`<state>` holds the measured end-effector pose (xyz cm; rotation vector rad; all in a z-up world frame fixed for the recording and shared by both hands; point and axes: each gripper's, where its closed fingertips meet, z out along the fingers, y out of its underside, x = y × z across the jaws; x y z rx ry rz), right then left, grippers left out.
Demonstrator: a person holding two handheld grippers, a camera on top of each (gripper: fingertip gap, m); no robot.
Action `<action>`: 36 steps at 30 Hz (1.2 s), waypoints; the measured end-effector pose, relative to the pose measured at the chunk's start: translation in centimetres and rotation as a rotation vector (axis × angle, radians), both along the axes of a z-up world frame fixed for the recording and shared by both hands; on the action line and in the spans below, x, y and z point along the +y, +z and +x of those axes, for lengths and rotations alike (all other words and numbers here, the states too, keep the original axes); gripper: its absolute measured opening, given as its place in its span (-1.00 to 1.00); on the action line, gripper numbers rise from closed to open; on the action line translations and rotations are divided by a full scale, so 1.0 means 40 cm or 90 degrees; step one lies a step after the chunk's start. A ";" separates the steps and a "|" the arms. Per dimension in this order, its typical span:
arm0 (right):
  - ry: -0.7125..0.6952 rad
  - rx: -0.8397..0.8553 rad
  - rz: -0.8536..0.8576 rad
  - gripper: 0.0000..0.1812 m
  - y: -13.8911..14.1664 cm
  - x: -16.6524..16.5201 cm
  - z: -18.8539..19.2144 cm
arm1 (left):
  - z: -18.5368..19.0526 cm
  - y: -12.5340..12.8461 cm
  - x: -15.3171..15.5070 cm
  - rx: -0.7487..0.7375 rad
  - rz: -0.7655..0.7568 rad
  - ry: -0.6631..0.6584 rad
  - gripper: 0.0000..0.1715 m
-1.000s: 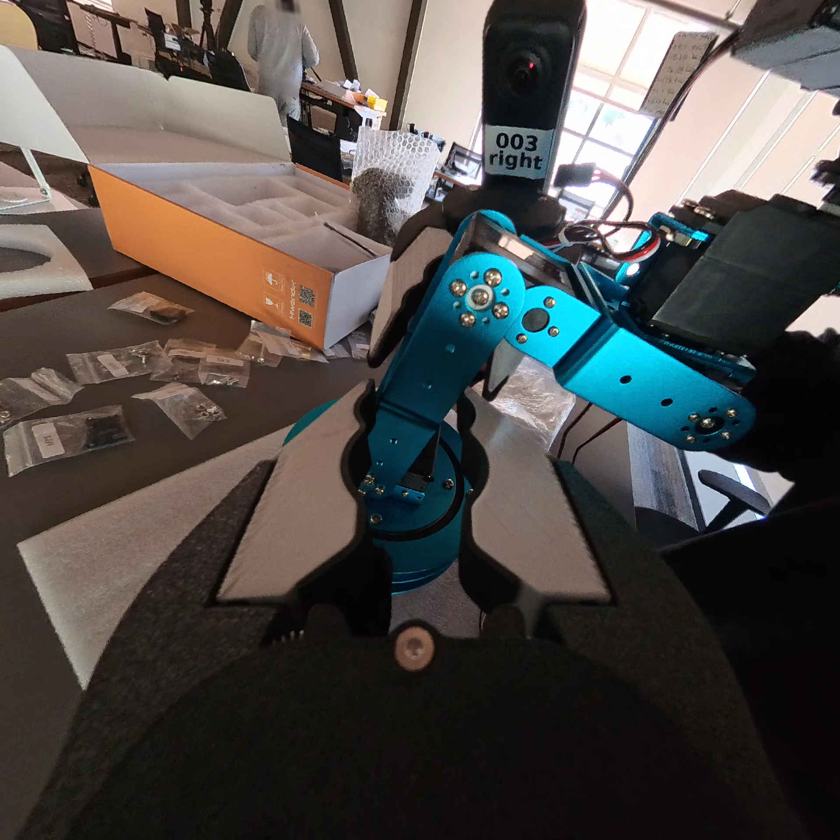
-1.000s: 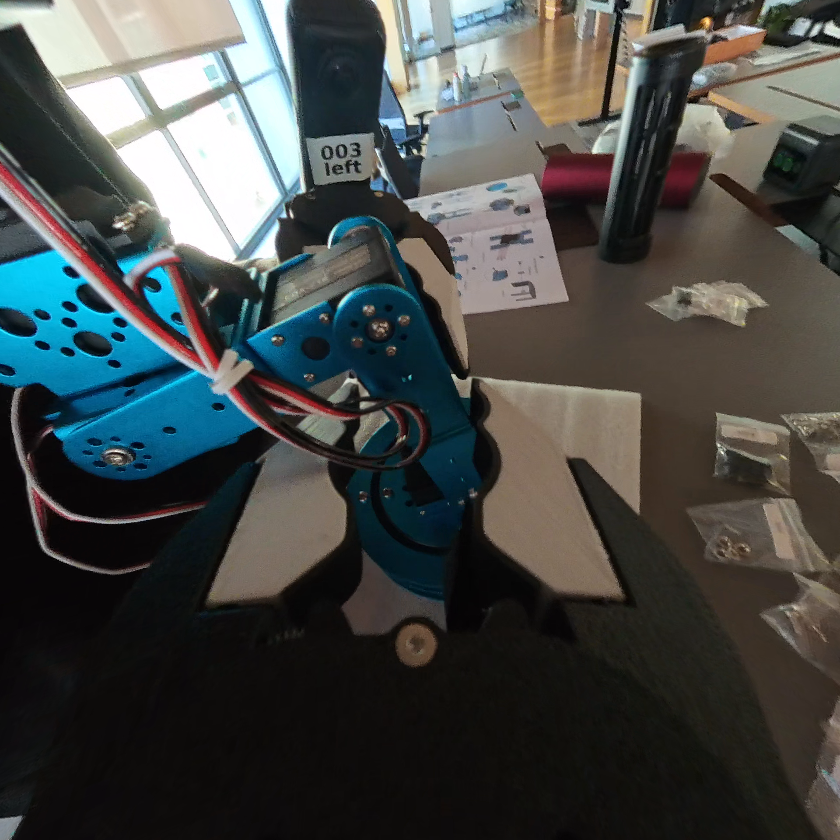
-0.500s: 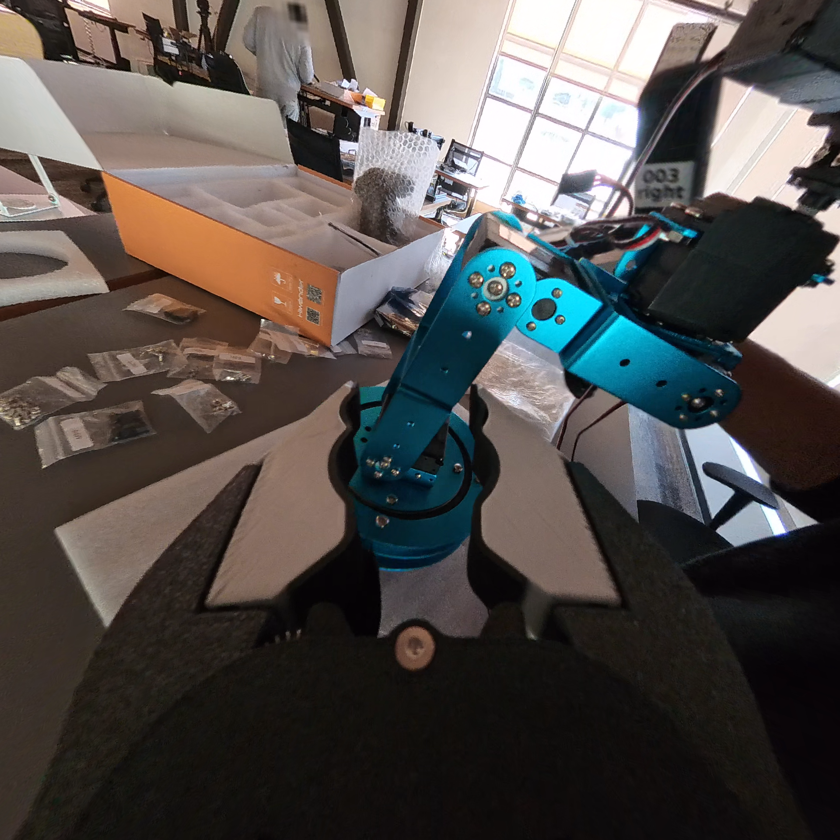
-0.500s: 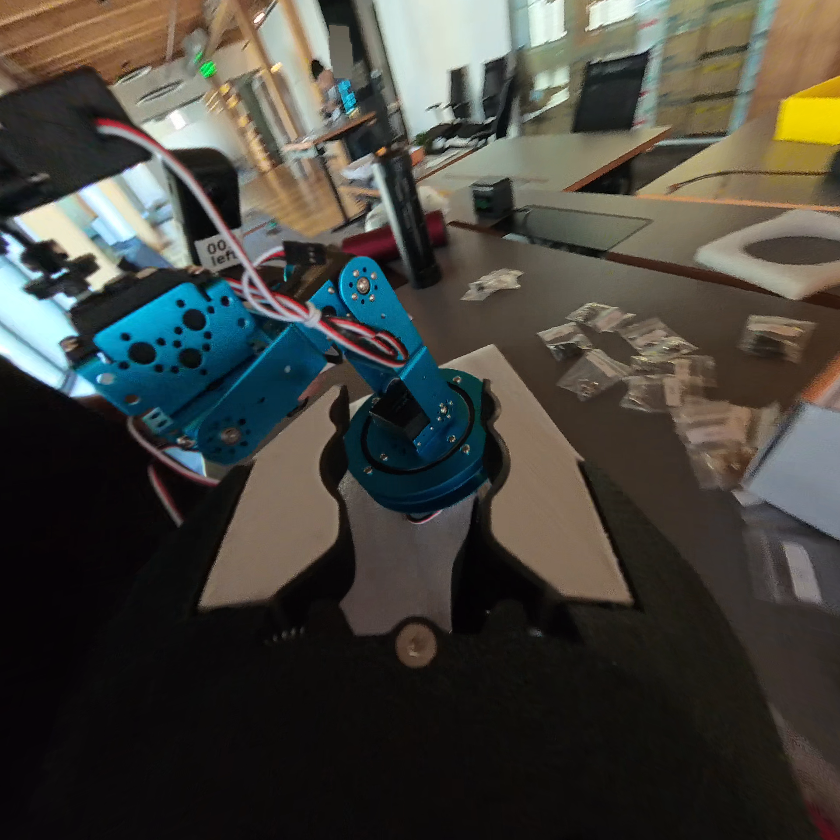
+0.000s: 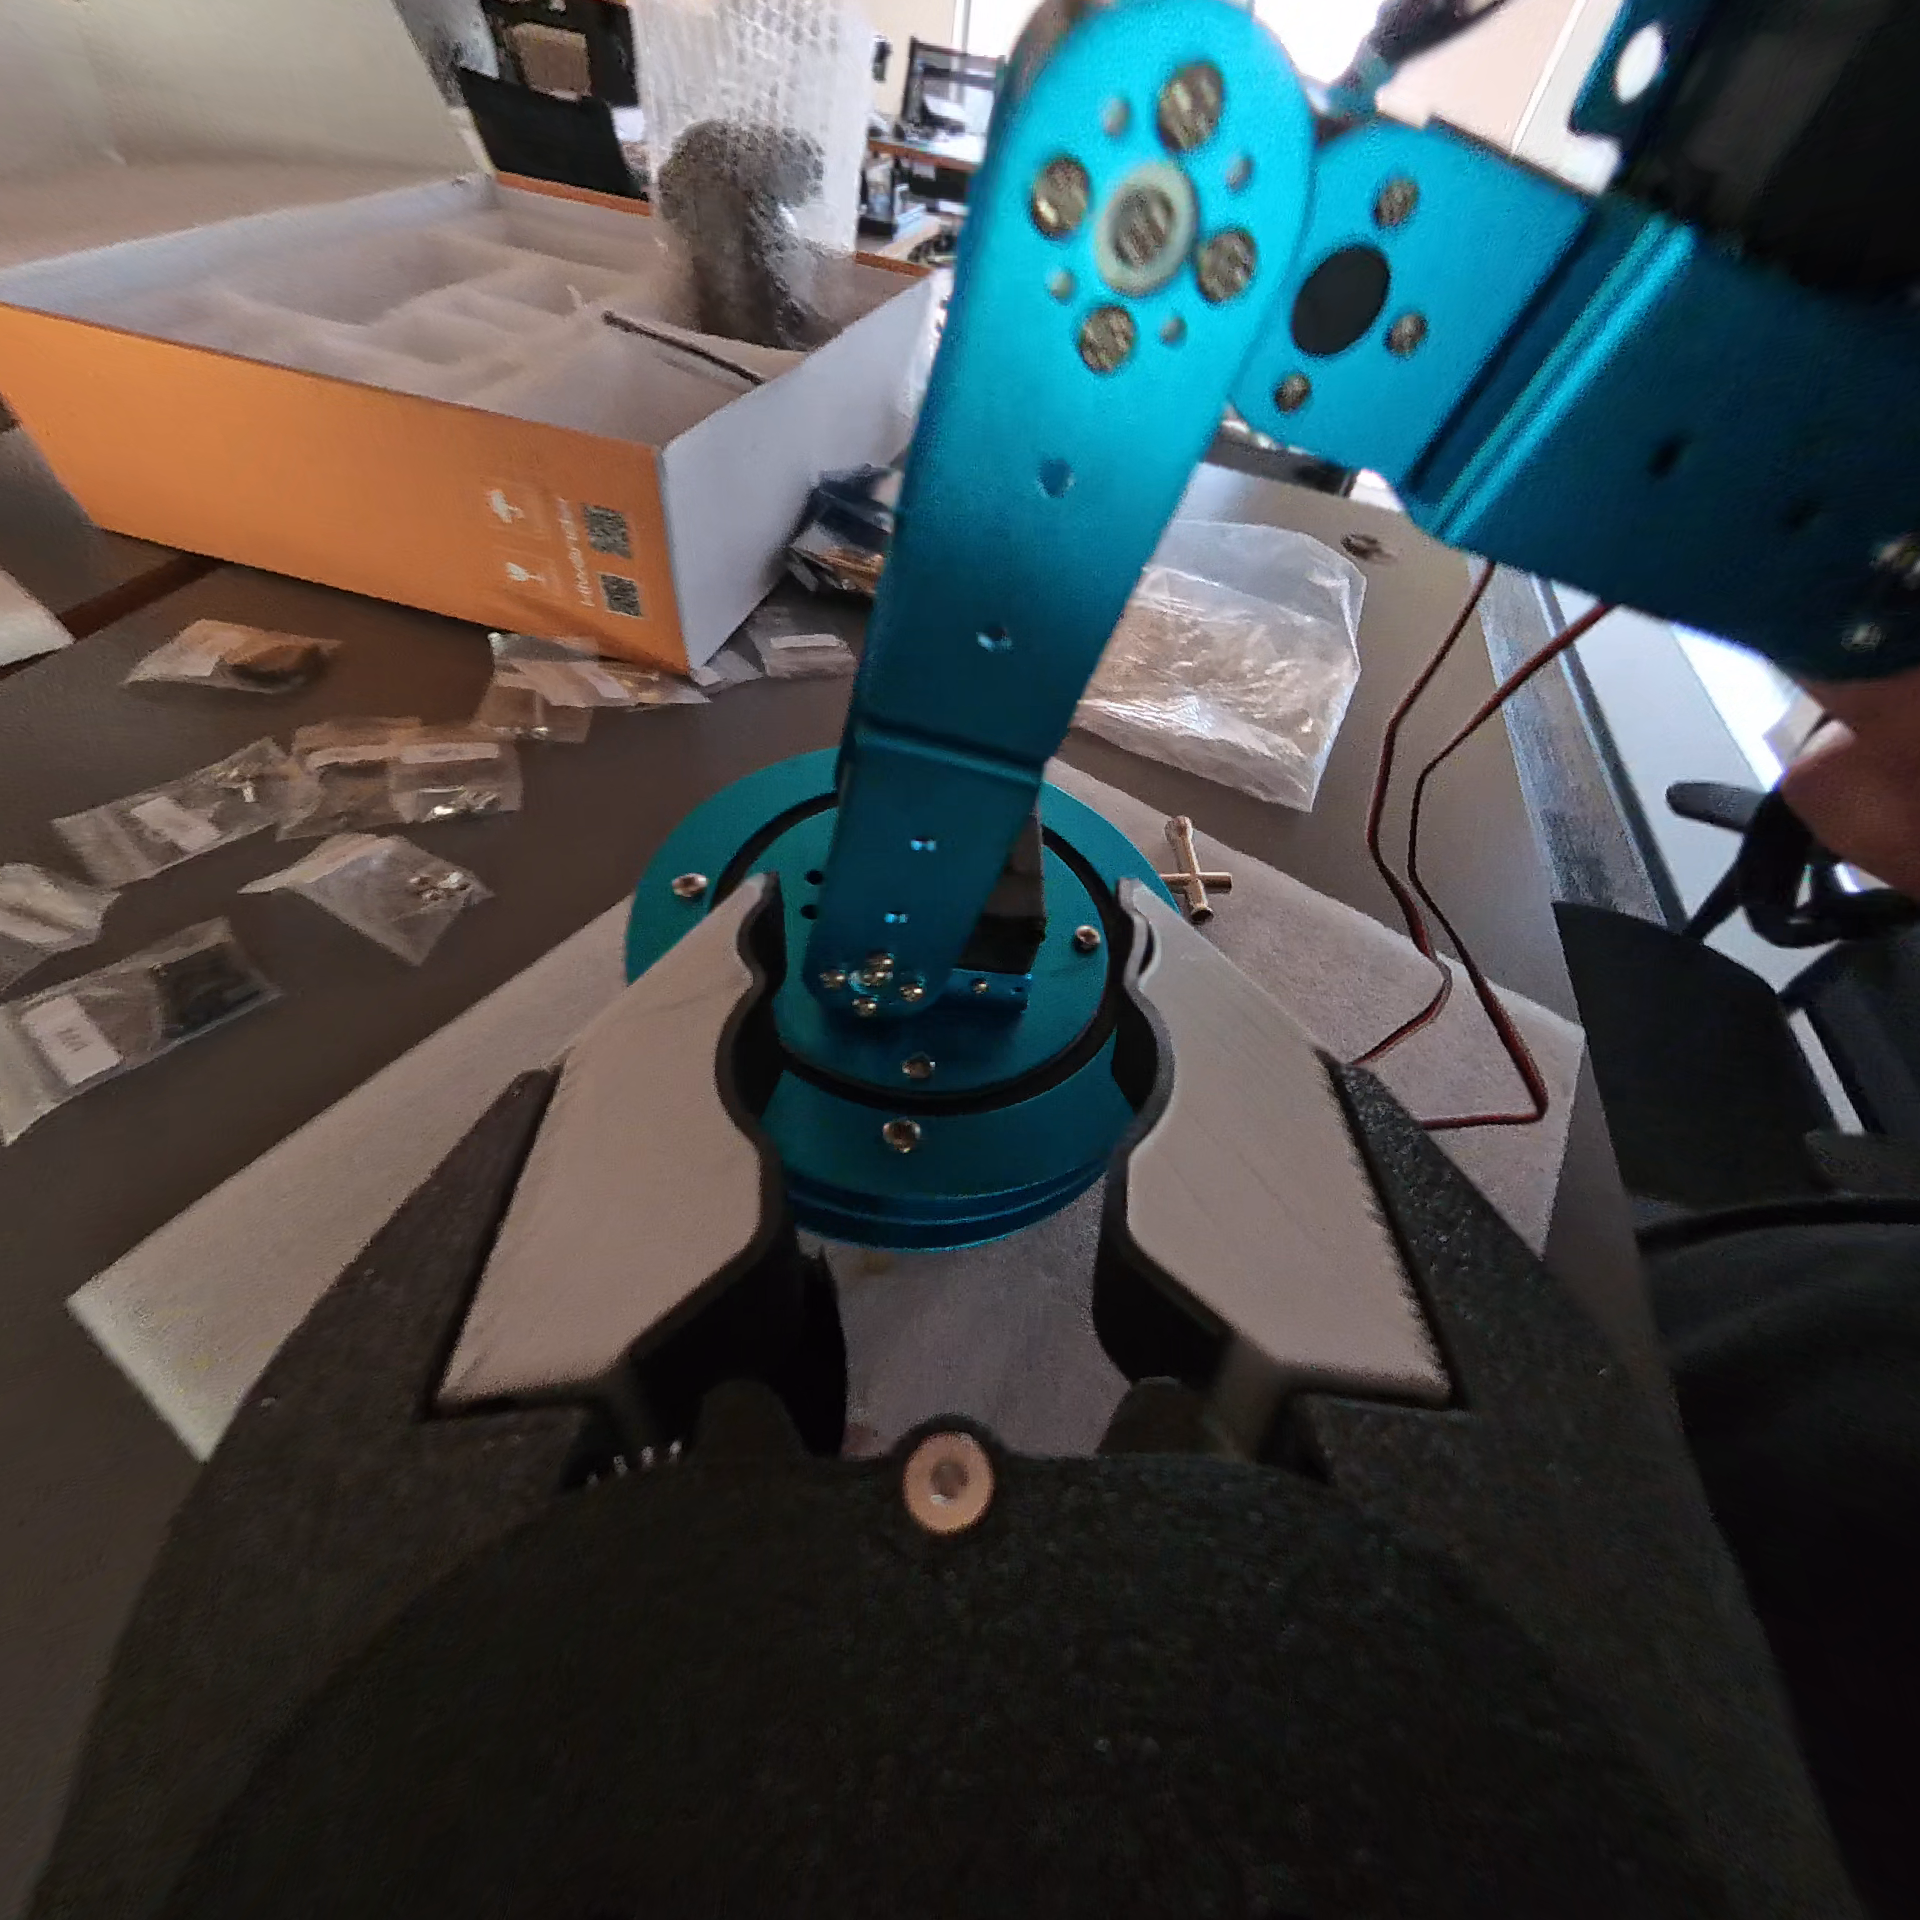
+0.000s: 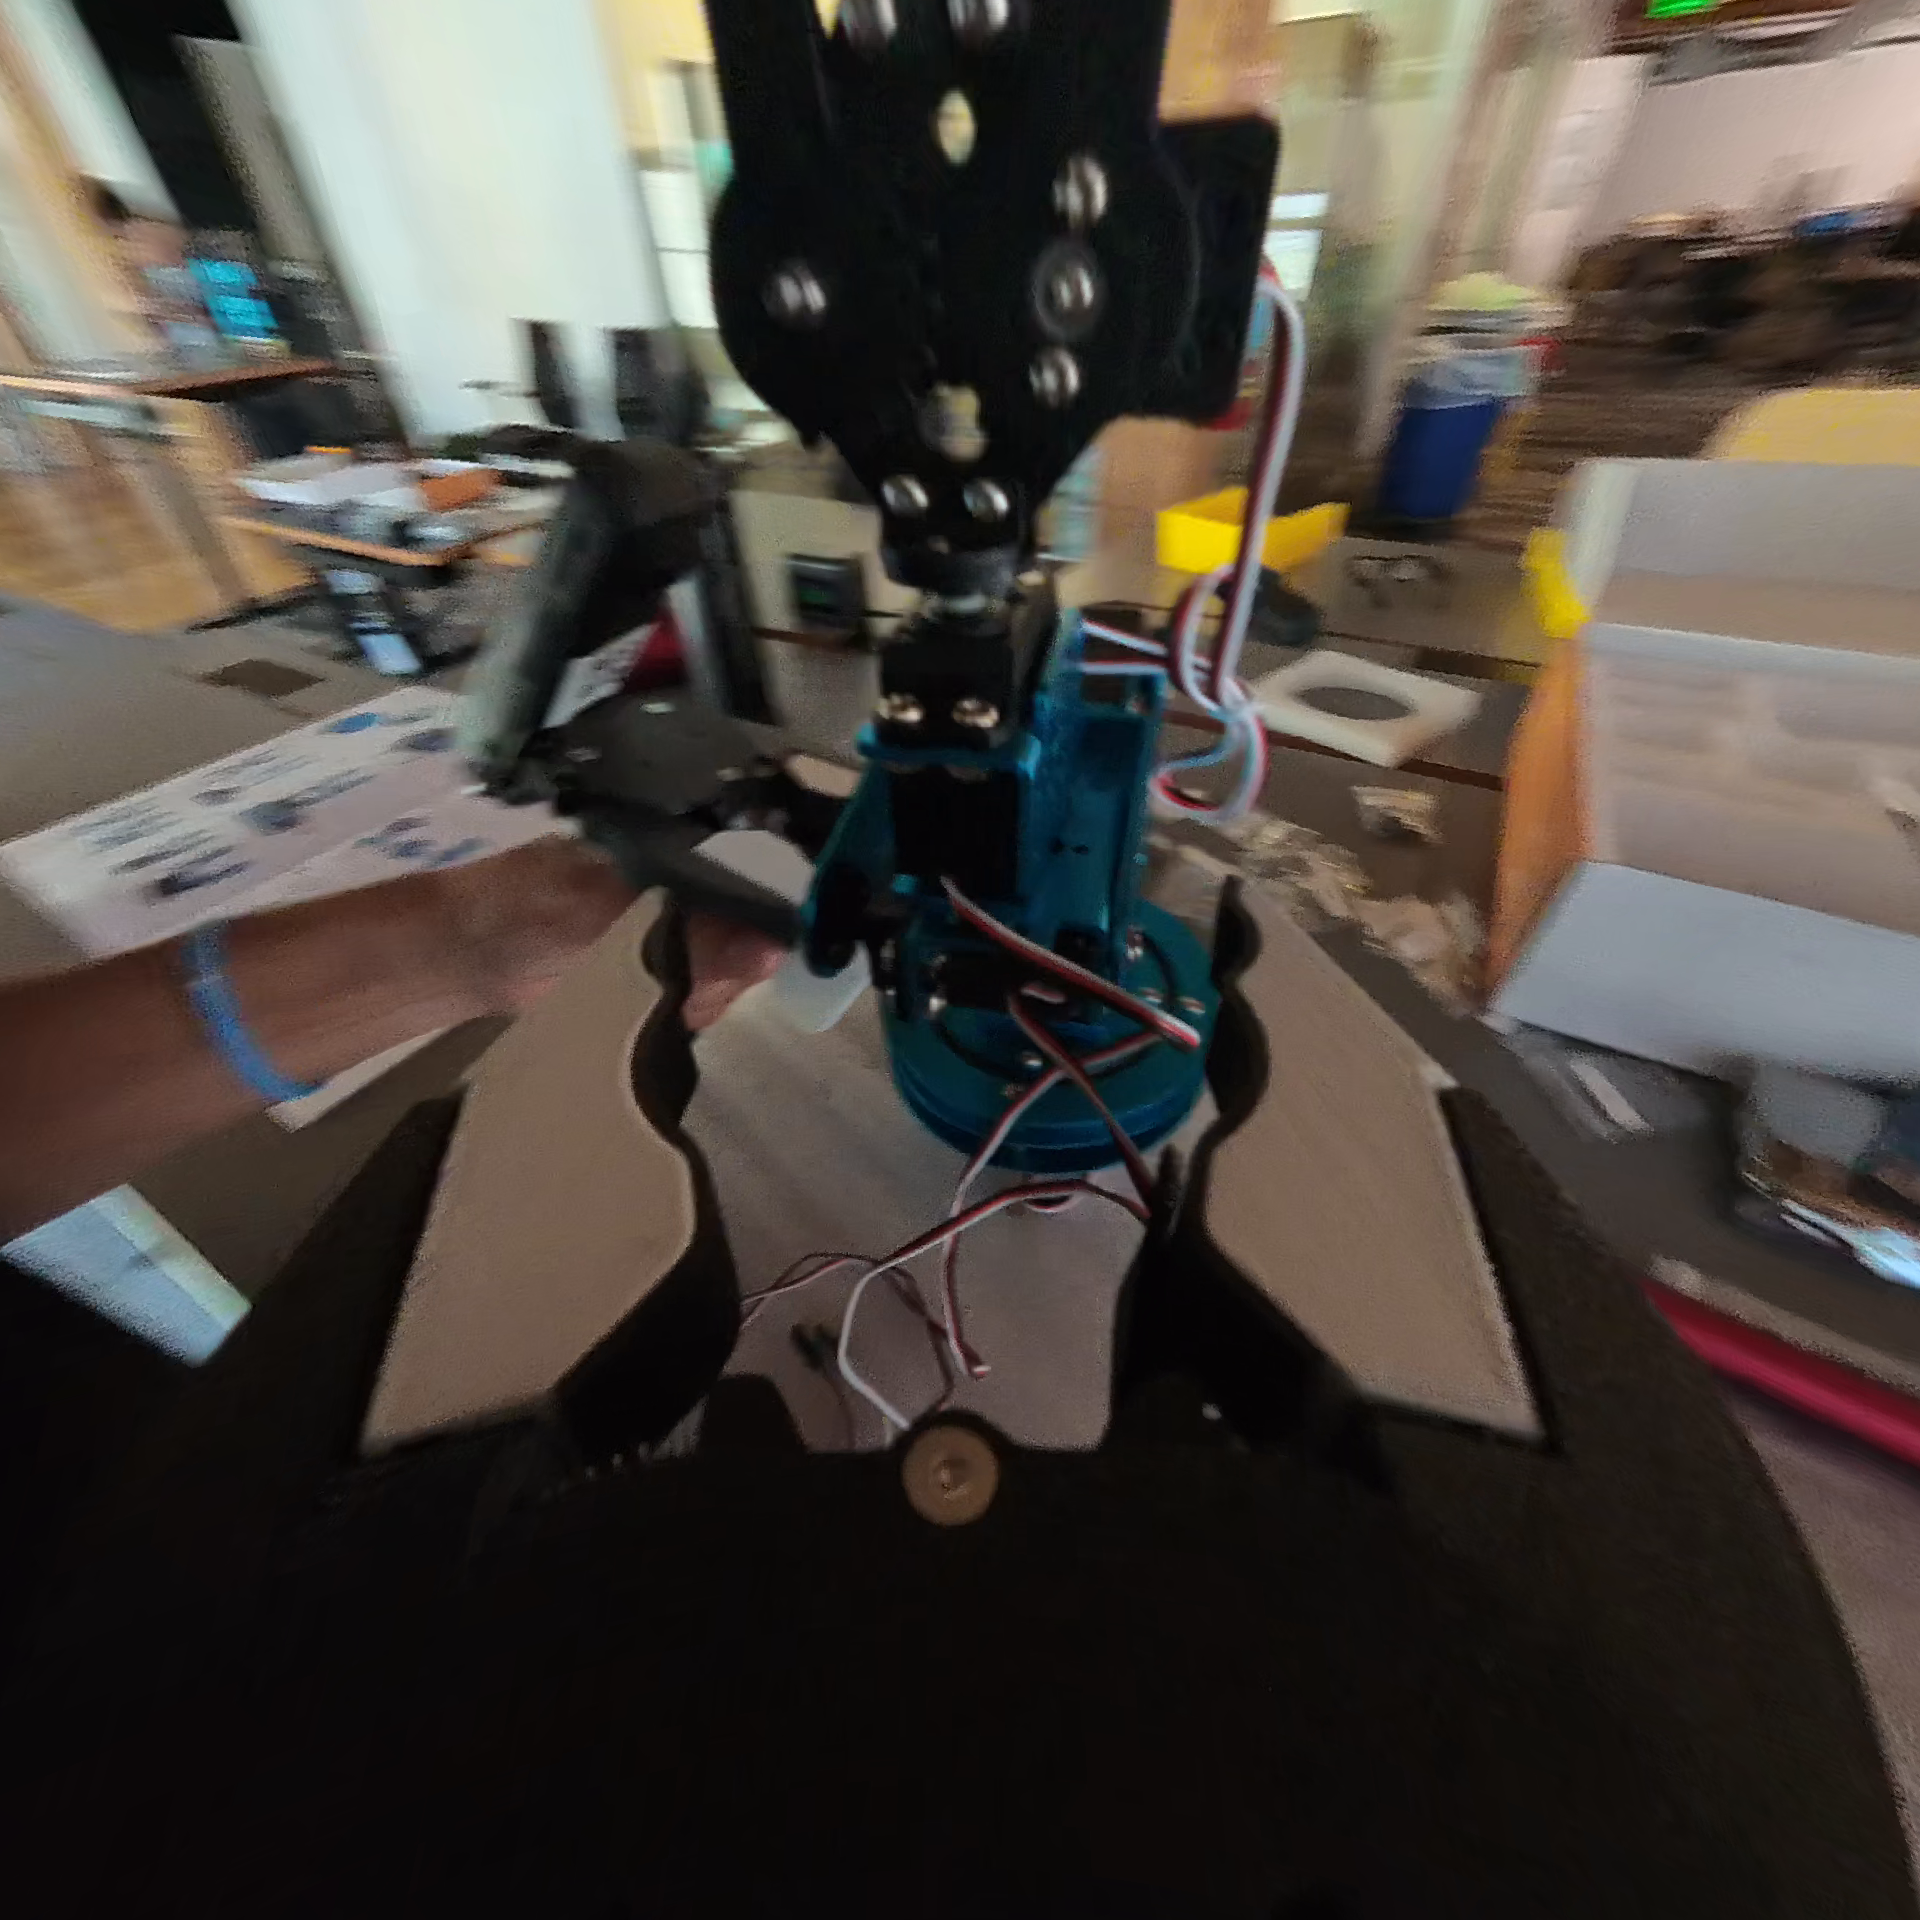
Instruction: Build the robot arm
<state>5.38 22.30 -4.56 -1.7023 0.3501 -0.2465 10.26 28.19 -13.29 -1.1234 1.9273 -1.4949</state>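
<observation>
Left wrist view: the left claw point(image 5: 940, 1049) is clamped on the round blue base point(image 5: 914, 1153) of a small blue robot arm point(image 5: 997, 582), which stands on a white foam sheet point(image 5: 260, 1288) on the desk point(image 5: 343, 966), near an orange box point(image 5: 343, 468) and parts bags point(image 5: 364, 883). Right wrist view (blurred): the right claw point(image 6: 951, 1049) is spread wide and holds nothing, with the base point(image 6: 1049, 1091) between its fingers point(image 6: 561, 1164) and loose wires point(image 6: 914, 1299) just before them.
</observation>
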 end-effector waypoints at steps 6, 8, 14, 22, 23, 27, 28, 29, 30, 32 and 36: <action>-0.100 -0.002 -0.010 -0.21 -0.032 0.023 0.037 | 0.018 -0.007 0.000 -0.069 0.008 0.023 -0.45; -0.099 0.013 -0.027 -0.22 -0.028 0.027 0.044 | 0.021 -0.007 0.004 -0.079 0.012 0.021 -0.46; -0.093 0.056 -0.114 -0.23 -0.014 0.043 0.053 | 0.021 -0.008 0.011 -0.093 0.025 0.020 -0.46; -0.080 0.087 -0.143 -0.24 0.024 0.060 0.071 | 0.022 -0.011 0.006 -0.101 0.024 0.023 -0.46; -0.077 0.089 -0.136 -0.24 0.036 0.064 0.076 | 0.022 -0.012 0.003 -0.100 0.023 0.024 -0.46; -0.056 0.113 -0.166 -0.23 0.053 0.086 0.102 | 0.029 -0.014 0.005 -0.090 0.009 0.034 -0.46; -0.049 0.119 -0.179 -0.23 0.055 0.091 0.107 | 0.031 -0.013 0.008 -0.088 0.005 0.039 -0.46; -0.043 0.123 -0.191 -0.23 0.055 0.095 0.112 | 0.034 -0.012 0.010 -0.087 0.004 0.045 -0.46; -0.035 0.126 -0.203 -0.23 0.053 0.098 0.115 | 0.037 -0.011 0.012 -0.089 0.003 0.052 -0.46; -0.024 0.128 -0.222 -0.23 0.050 0.098 0.118 | 0.040 -0.011 0.013 -0.093 0.009 0.061 -0.45; -0.020 0.121 -0.204 -0.22 0.051 0.104 0.113 | 0.039 -0.011 0.015 -0.100 0.020 0.069 -0.45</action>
